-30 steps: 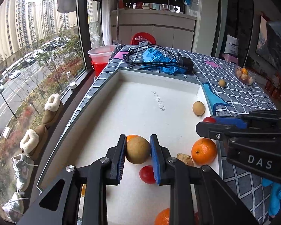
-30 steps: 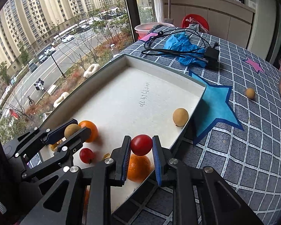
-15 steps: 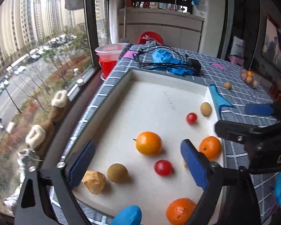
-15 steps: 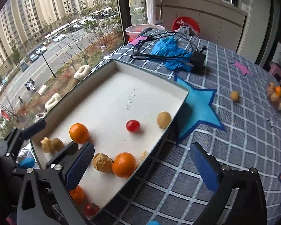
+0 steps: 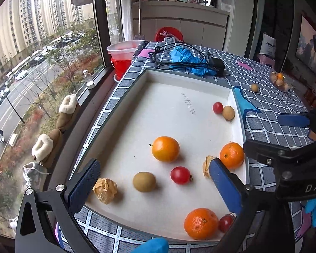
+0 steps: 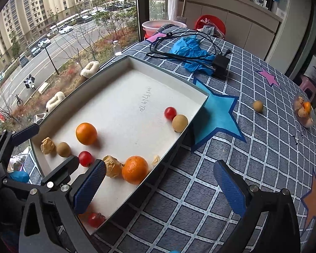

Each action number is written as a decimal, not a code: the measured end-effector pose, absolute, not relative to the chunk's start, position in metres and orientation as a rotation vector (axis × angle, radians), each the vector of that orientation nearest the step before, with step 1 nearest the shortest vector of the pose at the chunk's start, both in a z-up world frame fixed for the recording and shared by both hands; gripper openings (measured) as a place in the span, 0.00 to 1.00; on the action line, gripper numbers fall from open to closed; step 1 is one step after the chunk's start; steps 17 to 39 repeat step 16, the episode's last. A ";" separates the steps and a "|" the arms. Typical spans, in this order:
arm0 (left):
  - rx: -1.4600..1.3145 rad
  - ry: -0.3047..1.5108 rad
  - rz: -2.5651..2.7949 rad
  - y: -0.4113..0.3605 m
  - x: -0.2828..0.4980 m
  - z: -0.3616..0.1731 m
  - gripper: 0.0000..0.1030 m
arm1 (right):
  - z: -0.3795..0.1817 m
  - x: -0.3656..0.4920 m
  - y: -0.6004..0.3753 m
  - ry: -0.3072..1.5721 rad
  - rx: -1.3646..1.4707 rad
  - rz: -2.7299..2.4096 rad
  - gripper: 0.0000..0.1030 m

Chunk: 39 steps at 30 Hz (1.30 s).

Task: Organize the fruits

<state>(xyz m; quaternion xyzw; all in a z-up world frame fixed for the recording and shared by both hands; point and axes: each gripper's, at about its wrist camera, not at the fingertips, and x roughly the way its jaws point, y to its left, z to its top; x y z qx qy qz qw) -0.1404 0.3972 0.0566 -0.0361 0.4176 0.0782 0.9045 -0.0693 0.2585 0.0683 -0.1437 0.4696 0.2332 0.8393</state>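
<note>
White tray (image 5: 120,109) far half bare; both hand-held grippers (image 5: 155,181) (image 6: 160,185) spread wide, empty.

Both cameras ride the grippers, tilted steeply down and close over the white tray (image 5: 191,78) (image 6: 200,103). The left view looks along the tray from its near edge toward the window corner; the right view hangs over the tray's right edge, taking in more tablecloth (image 6: 263,139). Both share the tray — and each other's fingers.
</note>
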 end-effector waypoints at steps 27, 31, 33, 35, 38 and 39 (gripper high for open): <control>-0.023 0.849 0.182 0.388 -0.147 0.063 1.00 | 0.071 -0.077 0.255 0.984 -0.306 0.510 0.99; -0.023 0.849 0.182 0.388 -0.147 0.063 1.00 | 0.071 -0.077 0.255 0.984 -0.306 0.510 0.99; -0.023 0.849 0.182 0.388 -0.147 0.063 1.00 | 0.071 -0.077 0.255 0.984 -0.306 0.510 0.99; -0.023 0.849 0.182 0.388 -0.147 0.063 1.00 | 0.071 -0.077 0.255 0.984 -0.306 0.510 0.99; -0.023 0.849 0.182 0.388 -0.147 0.063 1.00 | 0.071 -0.077 0.255 0.984 -0.306 0.510 0.99; -0.023 0.849 0.182 0.388 -0.147 0.063 1.00 | 0.071 -0.077 0.255 0.984 -0.306 0.510 0.99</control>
